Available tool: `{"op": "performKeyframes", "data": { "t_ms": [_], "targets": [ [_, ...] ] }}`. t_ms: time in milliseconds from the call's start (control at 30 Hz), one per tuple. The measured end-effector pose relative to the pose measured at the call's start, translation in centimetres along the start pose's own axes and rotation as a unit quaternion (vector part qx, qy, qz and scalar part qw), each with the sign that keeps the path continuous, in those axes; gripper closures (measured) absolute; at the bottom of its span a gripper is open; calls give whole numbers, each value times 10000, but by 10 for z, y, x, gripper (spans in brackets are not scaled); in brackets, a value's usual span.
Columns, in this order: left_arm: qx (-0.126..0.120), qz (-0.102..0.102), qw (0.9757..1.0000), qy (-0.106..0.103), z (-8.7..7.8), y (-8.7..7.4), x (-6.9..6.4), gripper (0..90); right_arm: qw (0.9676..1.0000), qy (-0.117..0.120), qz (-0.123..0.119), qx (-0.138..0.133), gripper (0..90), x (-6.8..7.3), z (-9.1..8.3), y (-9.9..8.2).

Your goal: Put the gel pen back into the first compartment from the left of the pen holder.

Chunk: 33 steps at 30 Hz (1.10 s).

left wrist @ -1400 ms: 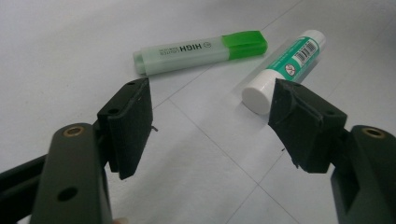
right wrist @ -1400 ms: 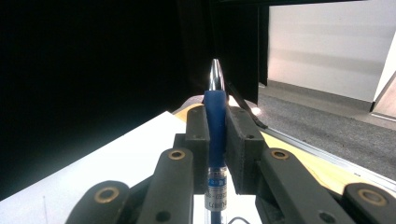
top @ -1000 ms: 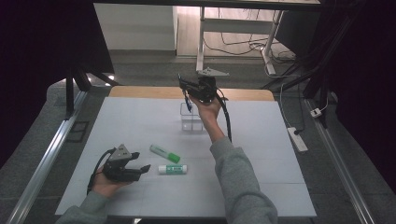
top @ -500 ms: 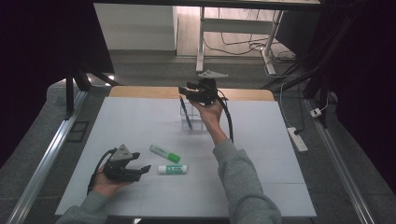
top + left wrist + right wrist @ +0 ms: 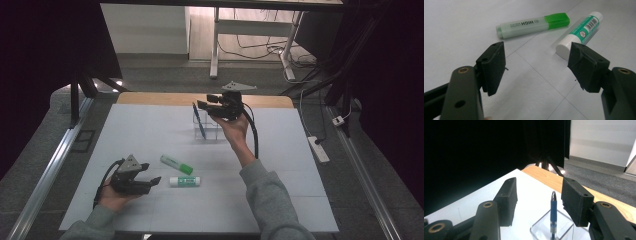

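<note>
A blue pen (image 5: 199, 120) stands upright in a small clear box (image 5: 212, 131) at the back of the white table. My right gripper (image 5: 204, 101) hovers just right of the pen's top. Its jaws have just been opening, and nothing is pressed between them. In the right gripper view the pen (image 5: 553, 212) rises from the box (image 5: 564, 228) just beyond the open gripper (image 5: 539, 195). My left gripper (image 5: 151, 173) rests open at the front left, with a green highlighter (image 5: 532, 25) and a white-and-green glue stick (image 5: 579, 35) lying ahead of it (image 5: 536, 50).
In the high view the highlighter (image 5: 176, 164) and the glue stick (image 5: 186, 181) lie side by side at mid-front. A wooden strip (image 5: 150, 98) edges the far side of the table mat (image 5: 300, 165). A power strip (image 5: 319, 149) lies on the floor at right.
My right gripper has opened, let go of the blue pen and drawn back to the right. The pen stays standing in the clear box. The left hand has not moved.
</note>
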<state>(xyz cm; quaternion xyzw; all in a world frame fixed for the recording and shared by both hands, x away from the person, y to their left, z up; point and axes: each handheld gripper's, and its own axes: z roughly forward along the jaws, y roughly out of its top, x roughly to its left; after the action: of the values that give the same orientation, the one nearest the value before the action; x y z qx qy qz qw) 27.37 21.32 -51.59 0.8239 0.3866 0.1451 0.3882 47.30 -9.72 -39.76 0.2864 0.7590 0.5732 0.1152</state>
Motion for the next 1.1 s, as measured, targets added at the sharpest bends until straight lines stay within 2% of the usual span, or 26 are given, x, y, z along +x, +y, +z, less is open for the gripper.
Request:
{"op": "performKeyframes", "data": {
  "t_ms": [233,367,600,733,1000,1100],
  "targets": [
    [10,11,10000,16,0,0,-1,300,9999,41,-148,66,466,8,-17,-10],
    [13,5,10000,20,0,0,0,300,9998,118,-117,115,465,10,-27,-16],
    [19,13,10000,32,0,0,0,300,9997,77,-162,150,470,14,-51,-27],
    [33,16,10000,39,0,0,-1,299,9994,-1,-243,256,467,14,-64,-34],
    [31,12,10000,61,0,0,-1,299,9994,26,-132,317,466,14,-82,-46],
    [35,10,10000,62,0,0,0,299,9992,-4,-194,354,466,15,-88,-49]
  ]
}}
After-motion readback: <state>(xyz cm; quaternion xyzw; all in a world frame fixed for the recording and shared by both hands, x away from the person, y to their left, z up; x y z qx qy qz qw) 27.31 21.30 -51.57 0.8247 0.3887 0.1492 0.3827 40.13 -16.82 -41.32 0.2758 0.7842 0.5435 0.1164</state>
